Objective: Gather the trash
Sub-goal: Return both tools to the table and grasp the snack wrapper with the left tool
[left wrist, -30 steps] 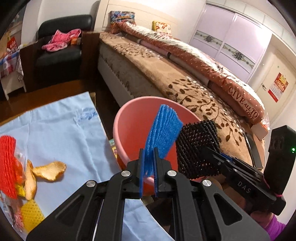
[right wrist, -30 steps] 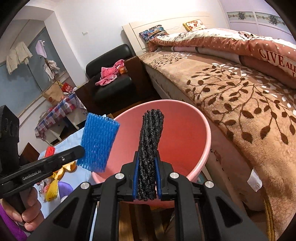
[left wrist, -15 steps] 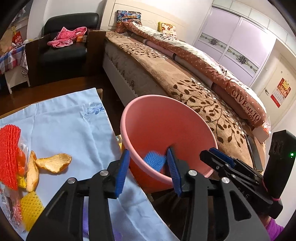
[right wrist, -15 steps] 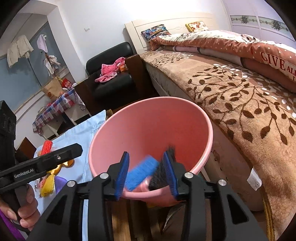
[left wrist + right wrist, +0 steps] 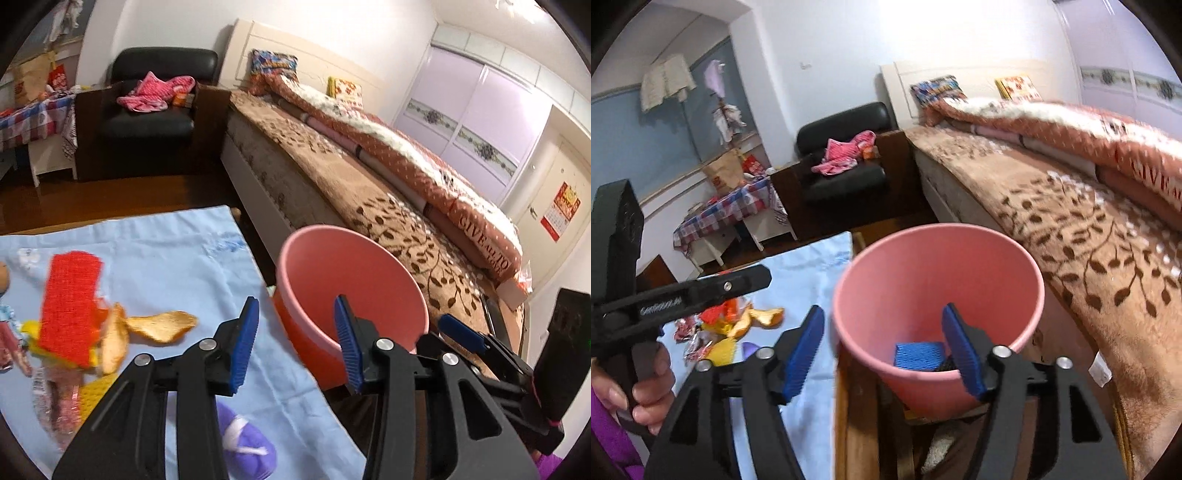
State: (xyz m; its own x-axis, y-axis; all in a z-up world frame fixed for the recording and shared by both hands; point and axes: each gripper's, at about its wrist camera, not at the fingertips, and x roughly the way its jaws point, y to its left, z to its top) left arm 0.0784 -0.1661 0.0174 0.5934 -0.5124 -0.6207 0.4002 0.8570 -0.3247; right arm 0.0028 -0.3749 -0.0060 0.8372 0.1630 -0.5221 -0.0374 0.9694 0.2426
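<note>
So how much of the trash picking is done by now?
Partly done: a blue foam net and a dark piece lie in the pink bin. Nothing is in hand: the left hand-held gripper is open and empty, the right hand-held gripper is opening, empty too. Left on the blue cloth: a red net, orange peels, a yellow net and wrappers.

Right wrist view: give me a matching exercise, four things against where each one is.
Things:
1. blue foam net
2. orange peel
3. pink clothes
4. right gripper

Places:
A. on the black armchair
B. on the light blue cloth
C. at the bottom of the pink bucket
D. over the pink bucket's near rim, nothing between its fingers

Pairs: 1-C, 2-B, 3-A, 4-D
</note>
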